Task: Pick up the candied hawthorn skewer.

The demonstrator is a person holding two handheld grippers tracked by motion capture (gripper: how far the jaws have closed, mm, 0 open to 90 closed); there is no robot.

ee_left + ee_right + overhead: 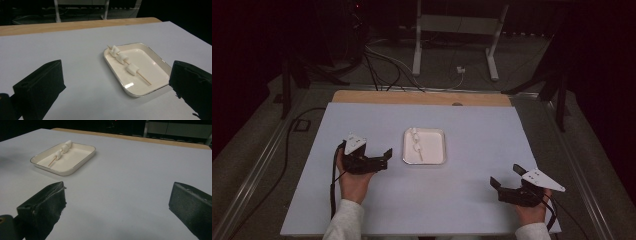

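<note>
1. My left gripper (382, 159) has jaws spread wide, empty — just beside the tray (439, 159).
2. My right gripper (507, 182) gapes wide, well apart.
3. The marshmallow skewer (125, 62) lies inside the tray.

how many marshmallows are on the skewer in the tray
3. All sit on the skewer in the tray: one marshmallow at the pointed tip by the tray's rim, a second right behind it, a third slightly apart, toward the bare end.
</note>
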